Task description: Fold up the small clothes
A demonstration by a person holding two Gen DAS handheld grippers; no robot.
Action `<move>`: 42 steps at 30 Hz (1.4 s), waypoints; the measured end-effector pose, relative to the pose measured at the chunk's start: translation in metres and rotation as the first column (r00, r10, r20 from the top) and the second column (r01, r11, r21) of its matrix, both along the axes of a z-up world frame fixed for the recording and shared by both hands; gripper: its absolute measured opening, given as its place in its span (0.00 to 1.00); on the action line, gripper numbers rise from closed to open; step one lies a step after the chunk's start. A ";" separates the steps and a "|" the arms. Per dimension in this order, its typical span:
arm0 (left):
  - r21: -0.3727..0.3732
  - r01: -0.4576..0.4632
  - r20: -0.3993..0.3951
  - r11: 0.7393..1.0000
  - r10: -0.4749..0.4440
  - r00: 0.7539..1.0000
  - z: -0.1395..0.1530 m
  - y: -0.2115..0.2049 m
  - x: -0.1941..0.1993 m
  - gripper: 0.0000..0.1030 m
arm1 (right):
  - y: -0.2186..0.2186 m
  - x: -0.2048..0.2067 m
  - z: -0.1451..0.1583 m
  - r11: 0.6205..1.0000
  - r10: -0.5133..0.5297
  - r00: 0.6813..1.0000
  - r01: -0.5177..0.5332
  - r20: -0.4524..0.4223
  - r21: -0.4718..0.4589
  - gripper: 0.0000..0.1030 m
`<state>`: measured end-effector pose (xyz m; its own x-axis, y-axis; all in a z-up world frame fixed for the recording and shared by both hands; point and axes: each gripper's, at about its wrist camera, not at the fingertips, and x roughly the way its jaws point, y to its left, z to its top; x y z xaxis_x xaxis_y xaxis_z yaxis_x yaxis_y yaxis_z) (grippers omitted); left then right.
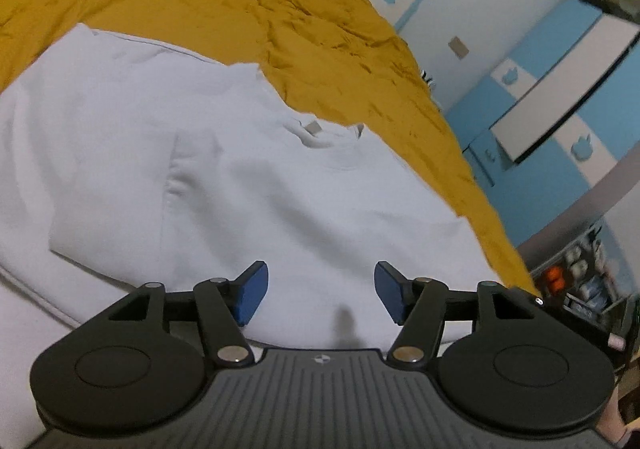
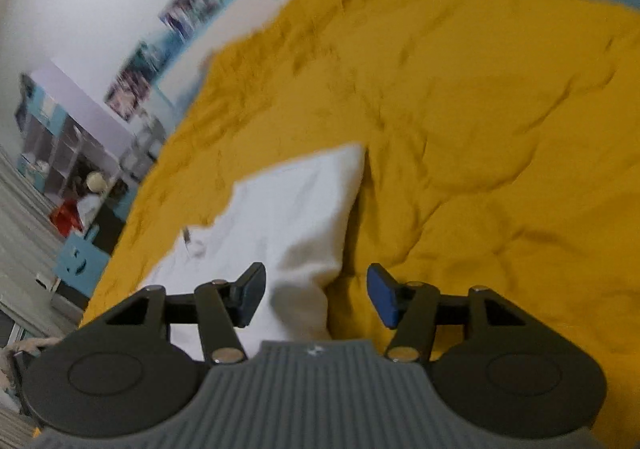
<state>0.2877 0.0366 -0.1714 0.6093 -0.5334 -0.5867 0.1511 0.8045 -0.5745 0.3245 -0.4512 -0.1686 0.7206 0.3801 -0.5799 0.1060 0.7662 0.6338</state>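
1. Left wrist view: the left claw (image 1: 320, 295) stood released, its blue pads (image 1: 251, 297) apart with nothing pinched between them. The white shirt (image 1: 248, 185) lay spread on the yellow bedcover (image 1: 248, 9) directly ahead of and beneath the claw, filling most of the near field.
2. The shirt's collar (image 1: 320, 139) with its small tag (image 1: 313, 127) lay straight ahead, past the pads, so the garment's long axis ran roughly away from the claw toward the collar. A sleeve or side panel (image 1: 108, 185) appeared already folded inward on the left, its crease running alongside that axis.
3. The shirt's right edge lay near the bed's right edge, beyond which blue and white furniture (image 1: 560, 89) stood; open bedcover remained beyond the collar and to the far left.
4. Right wrist view, blurred: the right claw (image 2: 316, 297) was also released, gripping nothing, though a bunched white fold (image 2: 304, 289) of the shirt (image 2: 288, 209) sat just ahead between its pads without being pressed.
5. The cloth stretched up and left from this claw; its outer edge ran along the yellow bedcover (image 2: 500, 129), which lay broad and free to the right.
6. Judged from this, the right claw was nearer the unfolded side and had room to carry that edge inward.
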 end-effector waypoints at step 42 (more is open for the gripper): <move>0.093 0.039 0.050 0.995 -0.044 0.998 -0.006 -0.010 -0.006 0.69 | 0.015 -0.038 0.011 0.953 0.090 0.981 -0.035 0.170 -0.301 0.00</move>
